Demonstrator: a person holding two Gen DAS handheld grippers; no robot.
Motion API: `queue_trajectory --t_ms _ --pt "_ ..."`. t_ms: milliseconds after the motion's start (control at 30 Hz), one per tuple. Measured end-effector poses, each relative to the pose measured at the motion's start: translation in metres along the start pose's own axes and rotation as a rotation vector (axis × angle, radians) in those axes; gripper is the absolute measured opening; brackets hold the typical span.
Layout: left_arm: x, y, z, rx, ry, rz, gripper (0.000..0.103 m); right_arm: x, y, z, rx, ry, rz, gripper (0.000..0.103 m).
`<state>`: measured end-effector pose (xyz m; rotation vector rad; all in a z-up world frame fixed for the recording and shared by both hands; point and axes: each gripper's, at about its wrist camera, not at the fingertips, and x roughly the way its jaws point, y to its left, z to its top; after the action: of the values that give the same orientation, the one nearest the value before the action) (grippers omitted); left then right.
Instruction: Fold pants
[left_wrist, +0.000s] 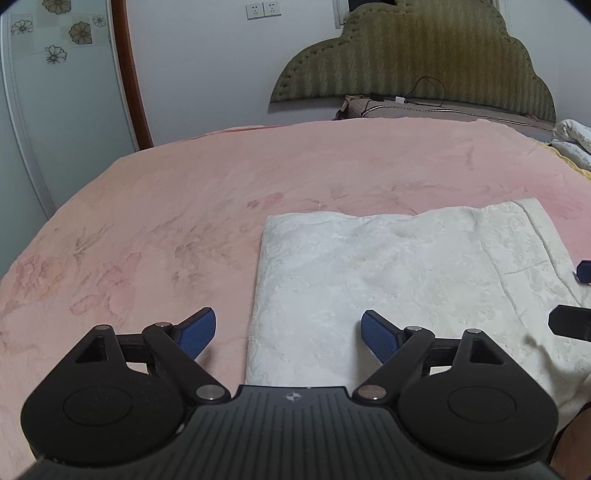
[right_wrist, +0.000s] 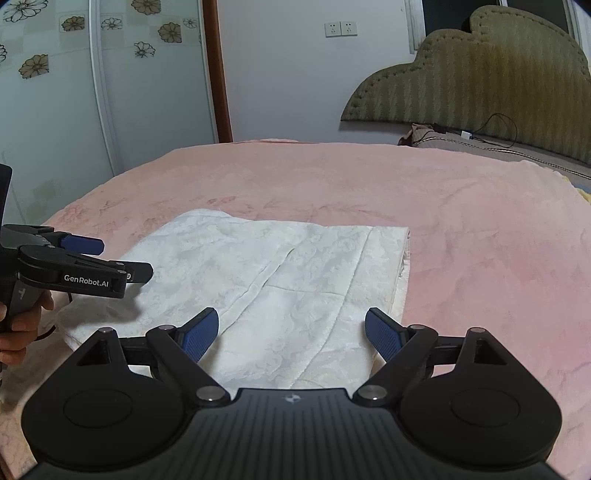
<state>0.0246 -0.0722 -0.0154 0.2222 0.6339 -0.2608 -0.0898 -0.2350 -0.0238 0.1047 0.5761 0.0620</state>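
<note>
The left gripper (left_wrist: 288, 334) is held level, its jaws spread wide with nothing between the blue pads (left_wrist: 195, 334). The right gripper (right_wrist: 291, 334) is likewise held wide apart and unloaded. The left handle is gripped by a bare hand (right_wrist: 22, 325).

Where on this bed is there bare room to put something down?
Pink blanket lies bare left of the folded white pants, and in a wide strip between the pants and the headboard. Right of the pants is bare too. It is crowded near the headboard, with a cable on a pillow.
</note>
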Motion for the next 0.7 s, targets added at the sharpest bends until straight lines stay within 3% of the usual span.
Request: queue_trajectory --t_ms 200,300,467,700 --pt "0.002 0.003 0.001 -0.003 0.004 -0.005 0.091 0.003 -0.001 0.001 0.002 0.005 0.006 0.087" --pt "0.003 0.007 0.002 0.01 0.007 -0.043 0.091 0.006 -0.009 0.002 0.022 0.006 0.012 0.087" --pt "0.016 0.036 0.007 -0.056 0.042 -0.183 0.087 0.016 -0.038 0.004 0.105 0.033 0.024 0.087" --pt "0.05 0.08 0.007 -0.269 0.156 -0.411 0.084 0.043 -0.083 -0.004 0.292 0.11 0.164 0.087"
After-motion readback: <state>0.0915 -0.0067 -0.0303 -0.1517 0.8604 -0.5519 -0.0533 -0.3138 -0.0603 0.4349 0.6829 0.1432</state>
